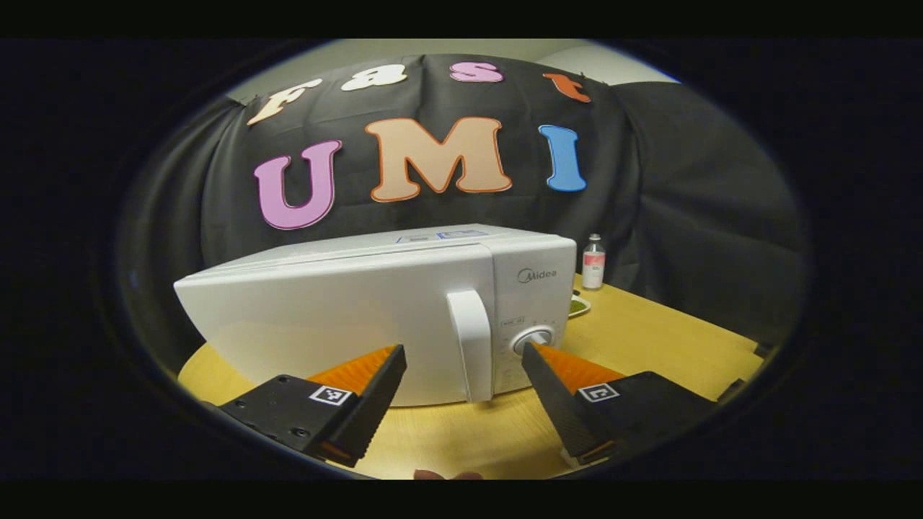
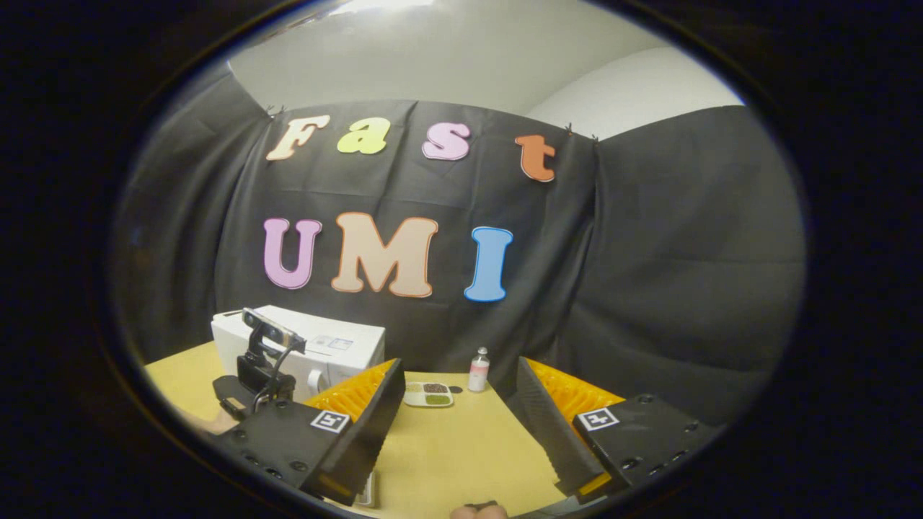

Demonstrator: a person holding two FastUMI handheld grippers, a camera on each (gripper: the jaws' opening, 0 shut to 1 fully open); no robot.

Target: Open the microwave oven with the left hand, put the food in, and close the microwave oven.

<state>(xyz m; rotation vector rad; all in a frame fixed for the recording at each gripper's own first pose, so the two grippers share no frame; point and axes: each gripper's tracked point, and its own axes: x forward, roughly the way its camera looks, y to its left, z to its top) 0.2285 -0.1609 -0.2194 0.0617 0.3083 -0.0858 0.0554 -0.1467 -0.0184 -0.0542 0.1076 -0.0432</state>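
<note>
In the left gripper view, the left gripper (image 1: 463,355) is held wide open with nothing between its fingers, in front of the microwave (image 1: 375,310). The microwave stands on the bench (image 1: 649,324), door closed. Its upright handle (image 1: 470,344) shows in the gap between the fingers, apart from both of them, and the round knob (image 1: 532,339) sits just beside the handle, close to the right finger's tip. Behind the microwave's right end a tray of food (image 1: 578,305) peeks out on the bench, and a small bottle (image 1: 593,262) stands near it by the black cloth.

In the right gripper view, the right gripper (image 2: 460,386) is also spread open and empty, raised over the bench (image 2: 447,447). The microwave (image 2: 317,349) is at the far left, well apart from this gripper. The other gripper with its camera (image 2: 263,360) is in front of the microwave. The tray (image 2: 428,393) lies on the bench between the fingers but farther off, with the bottle (image 2: 479,369) upright just beside it.
</note>
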